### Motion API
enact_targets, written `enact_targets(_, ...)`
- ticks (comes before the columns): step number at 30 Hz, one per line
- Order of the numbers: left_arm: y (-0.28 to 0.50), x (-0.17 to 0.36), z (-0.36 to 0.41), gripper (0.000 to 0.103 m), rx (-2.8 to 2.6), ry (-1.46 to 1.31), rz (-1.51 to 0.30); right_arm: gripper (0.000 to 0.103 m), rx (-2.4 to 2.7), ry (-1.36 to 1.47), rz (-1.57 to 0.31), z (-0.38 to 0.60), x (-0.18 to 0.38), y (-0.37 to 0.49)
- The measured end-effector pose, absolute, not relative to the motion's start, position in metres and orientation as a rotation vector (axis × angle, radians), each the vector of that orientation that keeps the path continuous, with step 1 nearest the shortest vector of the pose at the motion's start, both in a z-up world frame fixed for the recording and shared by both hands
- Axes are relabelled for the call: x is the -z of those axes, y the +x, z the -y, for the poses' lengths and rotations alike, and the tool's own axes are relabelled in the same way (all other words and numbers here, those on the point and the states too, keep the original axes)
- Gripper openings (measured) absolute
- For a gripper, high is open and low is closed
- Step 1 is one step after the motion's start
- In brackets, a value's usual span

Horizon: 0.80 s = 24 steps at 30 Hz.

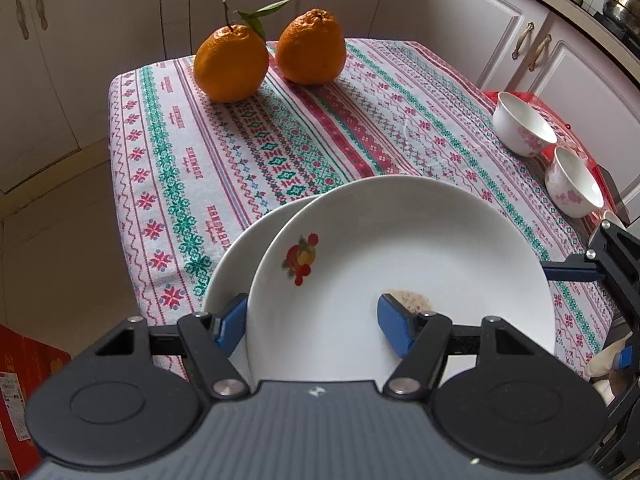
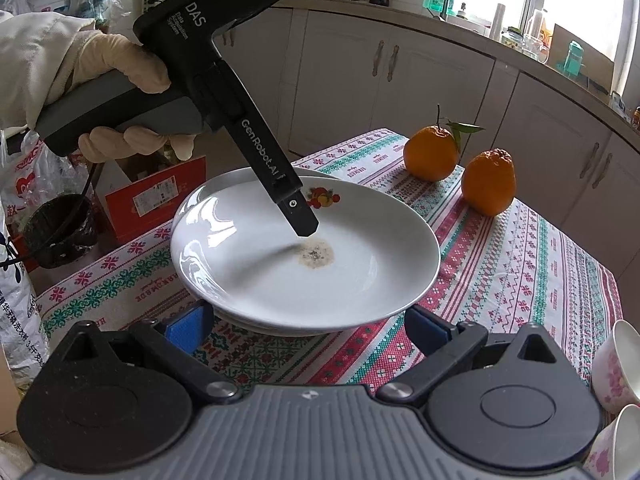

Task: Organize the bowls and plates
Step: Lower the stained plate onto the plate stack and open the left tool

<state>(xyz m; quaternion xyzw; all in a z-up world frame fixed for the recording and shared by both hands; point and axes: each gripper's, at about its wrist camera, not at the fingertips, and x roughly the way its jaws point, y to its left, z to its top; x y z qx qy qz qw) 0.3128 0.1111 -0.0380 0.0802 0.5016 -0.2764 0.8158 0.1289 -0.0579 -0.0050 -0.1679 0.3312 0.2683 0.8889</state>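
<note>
Jaws of the left gripper [image 1: 316, 322] straddle the near rim of the white round ceramic plate with a fruit motif [image 1: 400, 264], one blue pad outside and one inside; whether they press on it I cannot tell. That plate lies on a second white plate [image 1: 236, 256], on the patterned tablecloth [image 1: 248, 152]. Two oranges [image 1: 272, 56] sit at the far end, two white floral bowls [image 1: 548, 152] at the right edge.

Right wrist view: the right gripper [image 2: 308, 330] has its jaws apart, blue pads either side of the plates' near edge without touching. A gloved hand [image 2: 120, 92] holds the left gripper, one finger down inside the top plate beside a brownish stain [image 2: 316, 255].
</note>
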Motion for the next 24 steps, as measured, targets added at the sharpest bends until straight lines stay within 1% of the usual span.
enact_targets(6, 0.312, 0.035, -0.114, 0.068, 0.592, 0.172, -1.056, 0.103, -0.557, -0.348, -0.686, 0.058, 0.005, 0.128)
enact_targets(7, 0.312, 0.034, -0.114, 0.07, 0.592, 0.171, -1.052, 0.103, -0.557, -0.346, -0.686, 0.059, 0.005, 0.128)
enact_targets(12, 0.313, 0.031, -0.116, 0.073, 0.583, 0.173, -1.043, 0.103, -0.562, -0.349, -0.685, 0.057, 0.007, 0.13)
enact_targets(24, 0.312, 0.026, -0.121, 0.074, 0.575, 0.171, -1.027, 0.103, -0.551, -0.361, -0.69, 0.061, 0.008, 0.131)
